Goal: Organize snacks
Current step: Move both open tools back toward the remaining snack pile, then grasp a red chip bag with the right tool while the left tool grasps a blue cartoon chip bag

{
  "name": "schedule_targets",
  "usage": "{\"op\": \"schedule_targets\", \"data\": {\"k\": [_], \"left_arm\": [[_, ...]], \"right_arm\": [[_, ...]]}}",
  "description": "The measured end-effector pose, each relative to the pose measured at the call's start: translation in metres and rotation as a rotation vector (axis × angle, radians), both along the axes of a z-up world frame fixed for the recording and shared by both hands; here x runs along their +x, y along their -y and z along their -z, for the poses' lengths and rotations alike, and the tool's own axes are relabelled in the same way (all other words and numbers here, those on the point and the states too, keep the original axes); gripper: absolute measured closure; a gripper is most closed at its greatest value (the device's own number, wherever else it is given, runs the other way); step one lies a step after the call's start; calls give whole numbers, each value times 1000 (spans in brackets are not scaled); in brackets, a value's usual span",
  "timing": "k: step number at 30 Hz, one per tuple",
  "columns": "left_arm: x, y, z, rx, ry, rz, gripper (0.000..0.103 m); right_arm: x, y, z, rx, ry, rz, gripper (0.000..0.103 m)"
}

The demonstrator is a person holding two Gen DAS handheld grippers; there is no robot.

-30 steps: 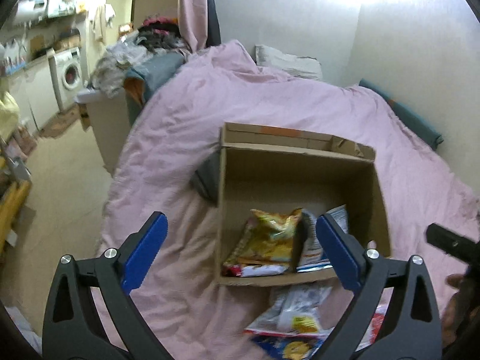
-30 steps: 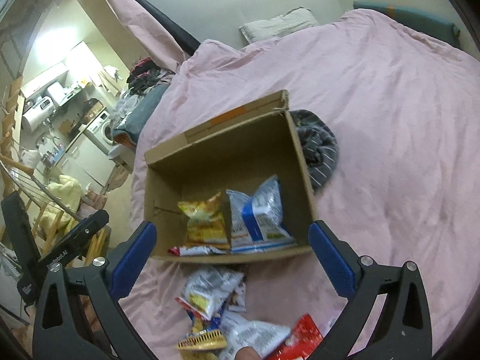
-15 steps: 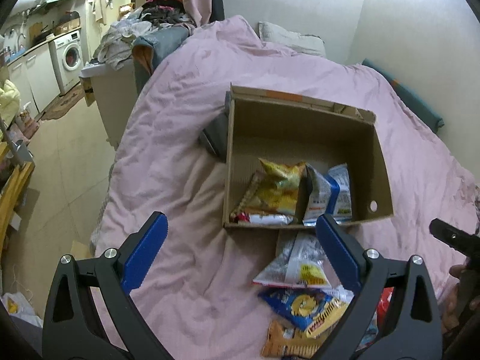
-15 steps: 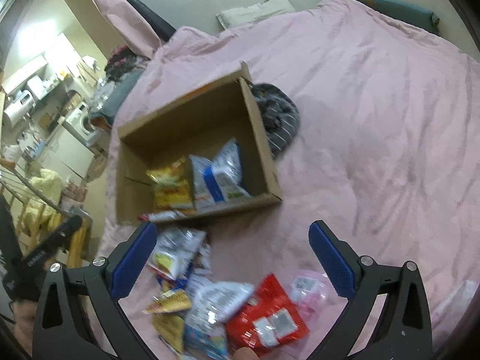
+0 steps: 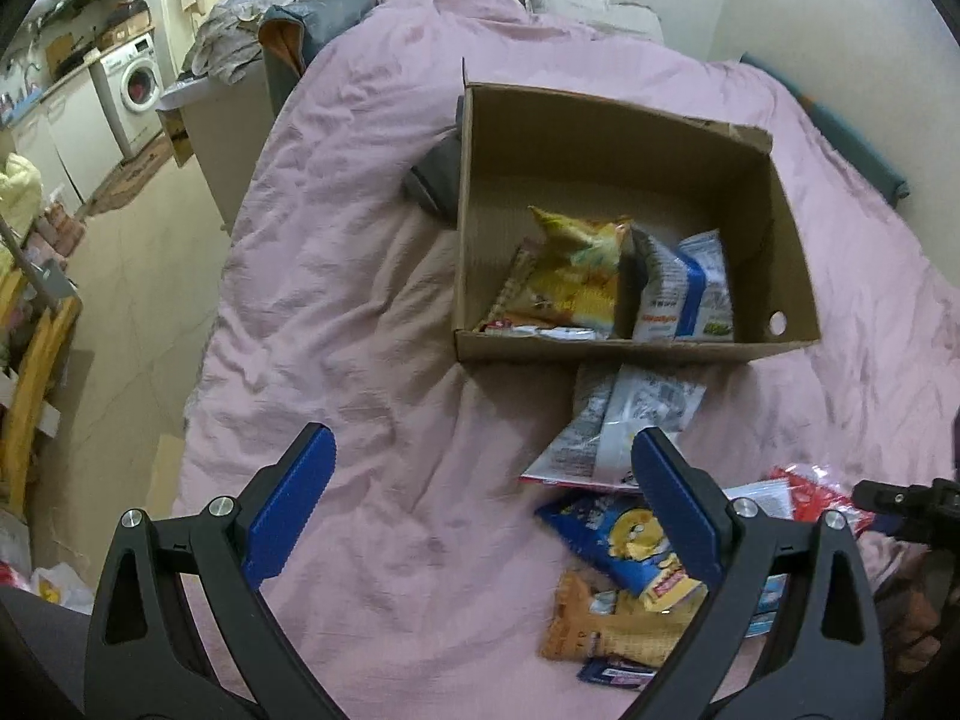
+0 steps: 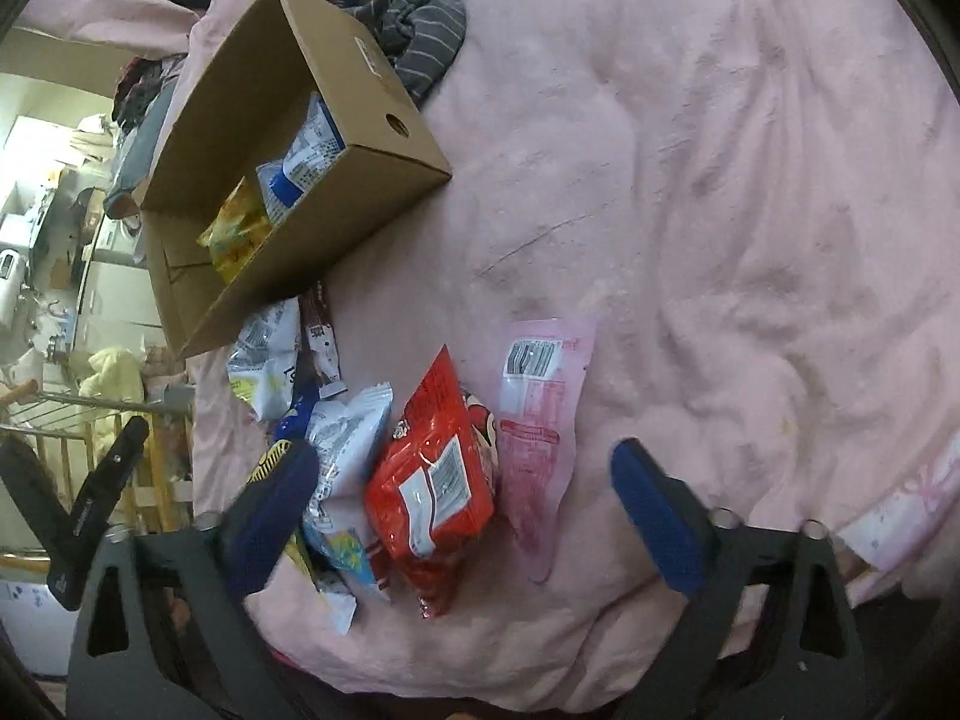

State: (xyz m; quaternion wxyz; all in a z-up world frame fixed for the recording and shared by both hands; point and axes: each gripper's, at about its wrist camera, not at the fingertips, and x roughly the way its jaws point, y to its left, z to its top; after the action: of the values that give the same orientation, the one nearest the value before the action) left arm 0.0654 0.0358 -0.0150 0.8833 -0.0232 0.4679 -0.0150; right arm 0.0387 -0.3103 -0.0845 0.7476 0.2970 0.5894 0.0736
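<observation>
An open cardboard box lies on the pink bed cover. Inside lean a yellow packet and a white-and-blue packet. In front of the box is a loose pile: a white packet, a blue packet, an orange-brown packet. My left gripper hangs open over bare cover left of the pile. My right gripper is low over the pile, its jaws closing. A red packet lies between them, with no pad pressing on it. A pink see-through packet lies beside the red packet.
A grey striped cloth is bunched behind the box. The bed's left edge drops to the floor, with a washing machine and piled laundry beyond. A pillow lies at the head by the wall. Wide pink cover stretches right of the pile.
Both grippers have come down and tipped toward the bed, so the box has slid up the views and the pile has come into sight. The right gripper rolled and its jaws narrowed a little.
</observation>
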Motion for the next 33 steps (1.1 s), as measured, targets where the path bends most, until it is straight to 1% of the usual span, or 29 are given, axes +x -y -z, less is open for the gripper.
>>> {"op": "schedule_targets", "data": {"k": [1, 3, 4, 5, 6, 8, 10, 11, 13, 14, 15, 17, 20, 23, 24, 27, 30, 33], "left_arm": [[0, -1, 1, 6, -4, -3, 5], [2, -4, 4, -24, -29, -10, 5], [3, -5, 5, -37, -41, -17, 5], [3, -7, 6, -43, -49, -24, 5], [4, -8, 8, -46, -59, -28, 5], [5, -8, 11, -52, -81, -28, 5], [5, -7, 15, -68, -106, -23, 5], [5, -7, 16, -75, -118, -19, 5], [4, -5, 21, -96, -149, -3, 5], [3, -2, 25, -114, -169, 14, 5], [3, -1, 27, -124, -181, 26, 5], [2, 3, 31, -129, -201, 41, 5], [-1, 6, 40, -132, -246, 55, 5], [-3, 8, 51, -127, -302, 72, 5], [-4, 10, 56, -126, -323, 79, 5], [-3, 15, 60, -151, -347, 86, 5], [0, 17, 59, -206, -341, 68, 5], [8, 22, 64, -223, -361, 36, 5]], "right_arm": [[-1, -2, -4, -4, 18, -8, 12], [-4, -5, -13, 1, 63, -19, 18], [-5, -7, -14, 5, 70, -24, 20], [-6, -8, -13, 15, 65, -27, 25], [-7, -10, -11, 30, 53, -34, 35], [-6, -14, -3, 57, 16, -44, 41], [-4, -22, 7, 82, -37, -81, 46], [-4, -25, 12, 79, -58, -93, 48], [-1, -34, 20, 56, -85, -116, 57], [-1, -36, 21, 49, -88, -126, 61], [0, -38, 20, 47, -77, -135, 69], [1, -41, 14, 17, -46, -152, 75], [2, -32, 0, -19, 13, -114, 77], [-3, -13, -21, -58, 105, -24, 78], [-6, -6, -30, -64, 151, 8, 78], [-8, 3, -46, -37, 236, 66, 78], [-9, 0, -49, 1, 256, 89, 78], [-6, 1, -57, 18, 292, 98, 78]]}}
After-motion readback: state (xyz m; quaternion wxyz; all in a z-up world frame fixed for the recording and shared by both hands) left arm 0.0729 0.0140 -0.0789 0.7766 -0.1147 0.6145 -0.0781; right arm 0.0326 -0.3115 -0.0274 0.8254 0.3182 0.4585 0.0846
